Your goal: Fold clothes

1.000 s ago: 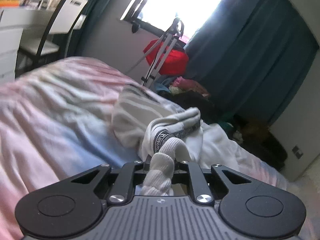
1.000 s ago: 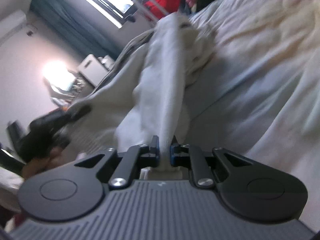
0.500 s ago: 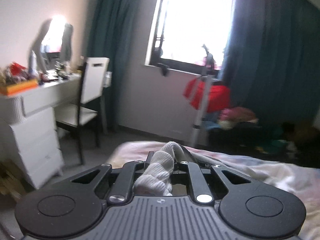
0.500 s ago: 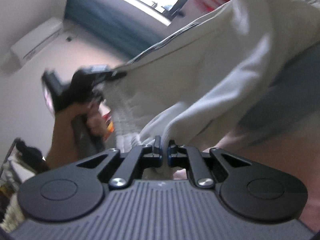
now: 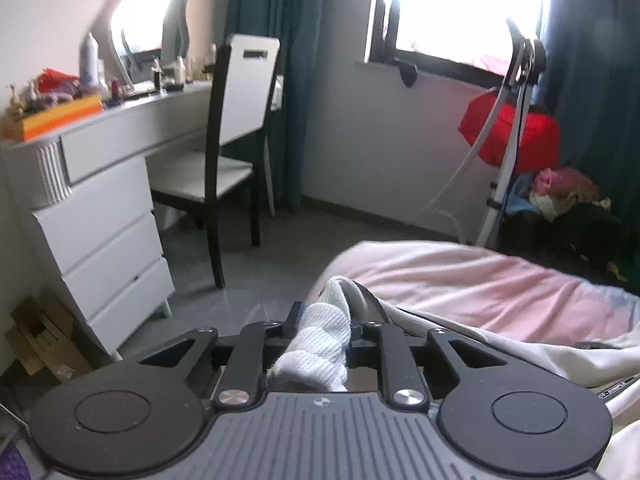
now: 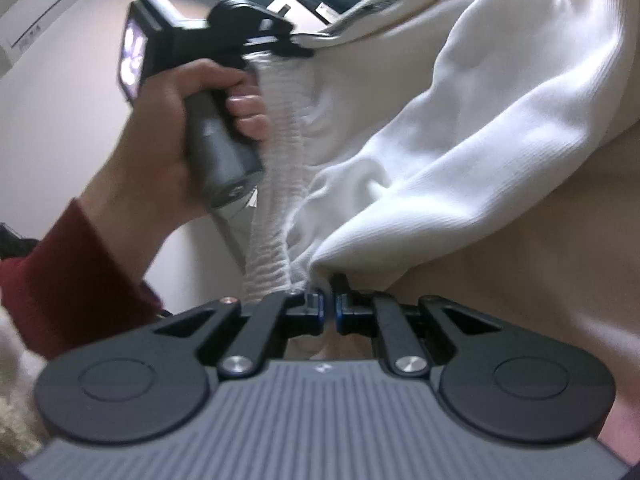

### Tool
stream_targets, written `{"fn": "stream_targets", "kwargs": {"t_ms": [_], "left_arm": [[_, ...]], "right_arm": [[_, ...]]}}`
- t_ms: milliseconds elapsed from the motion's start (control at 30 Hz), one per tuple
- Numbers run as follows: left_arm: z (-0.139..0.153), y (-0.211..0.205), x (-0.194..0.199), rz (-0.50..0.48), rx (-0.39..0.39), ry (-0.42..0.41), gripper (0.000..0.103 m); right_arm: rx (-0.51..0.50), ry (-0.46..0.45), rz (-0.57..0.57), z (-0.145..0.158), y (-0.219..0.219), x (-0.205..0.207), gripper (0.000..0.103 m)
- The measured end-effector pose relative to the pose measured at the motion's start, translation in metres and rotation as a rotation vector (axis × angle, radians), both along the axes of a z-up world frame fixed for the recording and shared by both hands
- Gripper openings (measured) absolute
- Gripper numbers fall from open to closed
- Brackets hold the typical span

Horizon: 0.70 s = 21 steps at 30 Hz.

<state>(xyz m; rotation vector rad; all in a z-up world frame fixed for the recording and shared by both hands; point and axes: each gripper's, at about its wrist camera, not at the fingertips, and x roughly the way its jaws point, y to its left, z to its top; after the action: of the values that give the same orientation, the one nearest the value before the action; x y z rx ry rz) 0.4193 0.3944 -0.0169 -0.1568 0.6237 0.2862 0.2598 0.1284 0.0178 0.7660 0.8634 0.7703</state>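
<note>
Two tongs, left and right, are clamped on the garment, held above the bed; spreading flat is called for next.

Daylight pours in from the window, totally blown out to white, and there's a second glare patch on the mirror over the counter. The rest of the room sits dimmer, the curtains nearly black-teal. Fisheye bends the drawers and chair toward the edges, corners vignette dark. Right wrist view is softer: the hand and white garment are smeared with blur, lit flat, colours washed out.
</note>
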Motion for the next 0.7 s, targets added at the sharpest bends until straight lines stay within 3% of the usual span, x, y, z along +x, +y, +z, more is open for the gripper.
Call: {"fn": "stream_targets", "kwargs": {"t_ms": [133, 200, 233, 267, 333, 433, 700], "left_arm": [[-0.008, -0.002, -0.002, 0.001, 0.014, 0.016, 0.026], [-0.005, -0.003, -0.009, 0.004, 0.011, 0.008, 0.039], [-0.004, -0.005, -0.013, 0.009, 0.012, 0.006, 0.048], [-0.001, -0.008, -0.019, 0.018, 0.015, 0.005, 0.051], [0.008, -0.016, -0.034, 0.022, 0.019, -0.008, 0.062], [0.023, -0.033, -0.064, -0.011, 0.031, -0.049, 0.082], [0.071, -0.117, -0.156, -0.170, 0.041, -0.127, 0.086]], "right_arm": [[-0.021, -0.044, 0.069, 0.014, -0.011, -0.001, 0.011], [-0.054, -0.066, 0.089, 0.025, -0.018, -0.007, 0.016], [-0.070, -0.078, 0.095, 0.030, -0.022, -0.010, 0.030], [-0.081, -0.101, 0.092, 0.037, -0.027, -0.014, 0.062], [-0.087, -0.141, 0.075, 0.049, -0.024, -0.032, 0.091], [-0.096, -0.187, 0.066, 0.073, -0.044, -0.045, 0.089], [-0.293, -0.404, -0.048, 0.147, -0.097, -0.107, 0.089]]}}
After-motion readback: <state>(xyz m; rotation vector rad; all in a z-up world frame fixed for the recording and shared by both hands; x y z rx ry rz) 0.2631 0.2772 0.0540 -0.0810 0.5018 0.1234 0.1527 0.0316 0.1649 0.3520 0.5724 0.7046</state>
